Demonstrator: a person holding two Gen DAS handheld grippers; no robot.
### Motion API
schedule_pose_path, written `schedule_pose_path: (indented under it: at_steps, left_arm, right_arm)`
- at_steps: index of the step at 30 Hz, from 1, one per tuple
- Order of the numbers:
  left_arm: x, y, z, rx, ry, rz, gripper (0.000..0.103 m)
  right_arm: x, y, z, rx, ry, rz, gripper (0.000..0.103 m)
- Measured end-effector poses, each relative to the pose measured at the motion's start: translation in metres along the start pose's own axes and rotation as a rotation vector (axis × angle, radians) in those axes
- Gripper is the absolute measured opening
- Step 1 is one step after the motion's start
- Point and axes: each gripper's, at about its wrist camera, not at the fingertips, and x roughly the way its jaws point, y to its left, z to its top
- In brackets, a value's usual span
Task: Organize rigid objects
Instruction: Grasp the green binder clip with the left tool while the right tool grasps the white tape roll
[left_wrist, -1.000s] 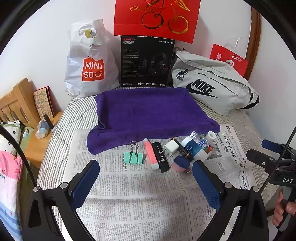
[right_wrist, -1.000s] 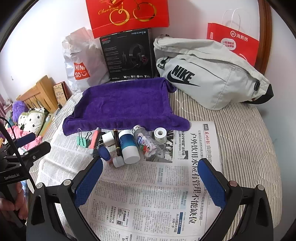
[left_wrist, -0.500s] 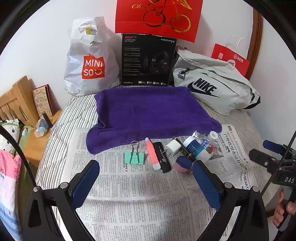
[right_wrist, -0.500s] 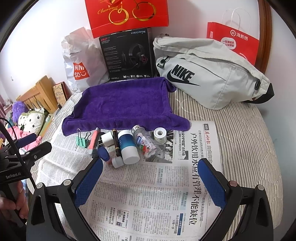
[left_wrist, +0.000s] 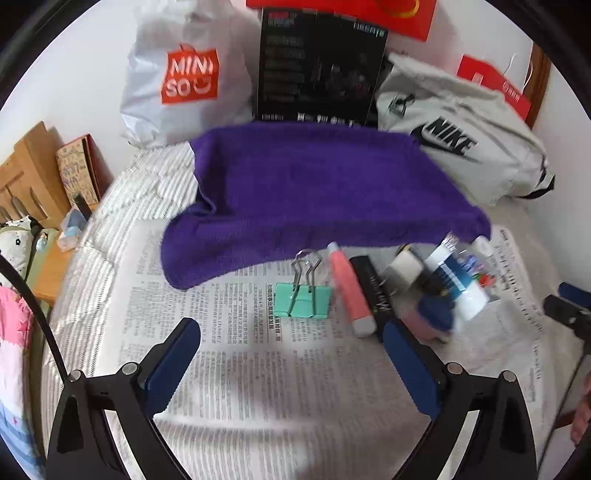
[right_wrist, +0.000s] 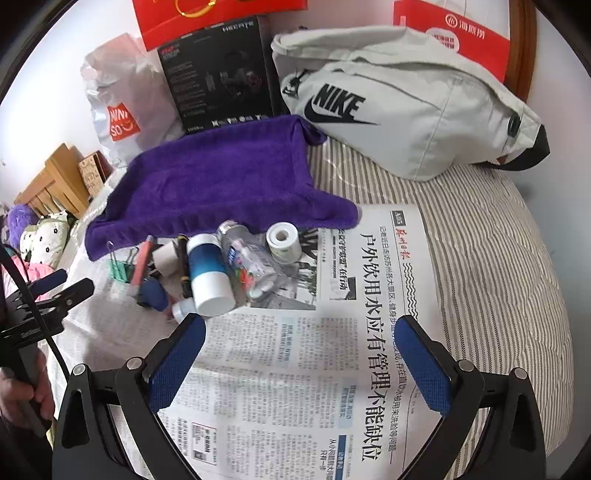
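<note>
A: What has changed over the last second?

B: Both tools have been brought lower and closer to the row of small items on the sheet of printed newspaper (left_wrist: 229, 369). The left gripper (left_wrist: 291, 354) is now lined up on the mint-green metal binder clip (left_wrist: 303, 301), which lies just beyond its fingertips, beside a coral-pink capped marker (left_wrist: 351, 291) and a slim black tube (left_wrist: 373, 291).

A: And the right gripper (right_wrist: 301, 358)?

B: It is held near the white cylindrical bottle with a dark blue band (right_wrist: 208, 275) and the clear plastic bottle (right_wrist: 251, 260); a small white tape roll (right_wrist: 282, 240) stands just past them.

A: Is anything gripped?

B: Nothing. Both sets of jaws are spread wide and nothing is carried between them.

A: What is implied for the task?

B: A first pick appears to be set up. The folded purple terry towel (left_wrist: 314, 192) lies bare behind the row; it is judged the likely destination, so nothing seems sorted yet.
</note>
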Motion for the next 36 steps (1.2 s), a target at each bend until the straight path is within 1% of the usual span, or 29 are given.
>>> schedule_pose_path:
  at_steps: [1, 4, 7, 9, 10, 12, 13, 15, 16, 18, 20, 21, 25, 33, 34, 36]
  left_arm:
    - [0.006, 0.001, -0.001, 0.013, 0.013, 0.017, 0.095]
    - [0.025, 0.005, 0.001, 0.022, 0.053, 0.024, 0.094]
    - [0.032, 0.008, 0.004, 0.019, 0.036, 0.005, 0.094]
    - [0.037, 0.008, 0.006, 0.023, 0.041, 0.008, 0.094]
    - [0.040, 0.007, 0.008, 0.028, 0.043, 0.004, 0.091]
    - [0.047, 0.007, 0.010, 0.031, 0.052, -0.008, 0.084]
    - [0.050, 0.006, 0.011, 0.033, 0.060, -0.011, 0.078]
    - [0.050, 0.003, 0.011, 0.058, 0.049, 0.013, 0.072]
    - [0.050, 0.003, 0.010, 0.066, 0.048, 0.013, 0.066]
    - [0.049, 0.001, 0.011, 0.077, 0.049, 0.013, 0.061]
    - [0.047, 0.001, 0.012, 0.075, 0.043, -0.001, 0.042]
    - [0.047, 0.001, 0.012, 0.074, 0.042, -0.009, 0.039]
    - [0.045, 0.002, 0.012, 0.053, 0.050, -0.039, 0.039]
    - [0.045, -0.001, 0.011, 0.057, 0.063, -0.037, 0.039]
    - [0.046, 0.000, 0.013, 0.064, 0.060, -0.028, 0.039]
    - [0.046, 0.000, 0.014, 0.064, 0.062, -0.027, 0.040]
  right_arm:
    - [0.002, -0.001, 0.000, -0.001, 0.004, -0.004, 0.101]
    - [0.008, -0.003, 0.002, -0.001, 0.006, -0.006, 0.101]
    - [0.017, -0.006, 0.005, -0.005, 0.025, -0.015, 0.101]
    - [0.023, -0.010, 0.006, -0.005, 0.040, -0.028, 0.101]
    - [0.027, -0.012, 0.006, -0.001, 0.049, -0.032, 0.101]
    - [0.031, -0.016, 0.008, 0.008, 0.061, -0.036, 0.101]
    - [0.033, -0.017, 0.009, 0.010, 0.066, -0.036, 0.101]
    - [0.037, -0.019, 0.011, 0.011, 0.075, -0.041, 0.101]
    - [0.039, -0.019, 0.011, 0.010, 0.077, -0.043, 0.101]
    - [0.042, -0.019, 0.013, 0.008, 0.079, -0.046, 0.101]
    - [0.045, -0.019, 0.015, 0.006, 0.081, -0.042, 0.101]
    - [0.046, -0.019, 0.016, 0.003, 0.081, -0.040, 0.101]
    - [0.049, -0.016, 0.020, -0.007, 0.072, -0.028, 0.101]
    - [0.066, -0.009, 0.047, -0.044, 0.022, -0.008, 0.100]
    - [0.070, -0.009, 0.049, -0.049, 0.021, -0.008, 0.099]
    - [0.079, -0.007, 0.054, -0.063, 0.033, -0.007, 0.093]
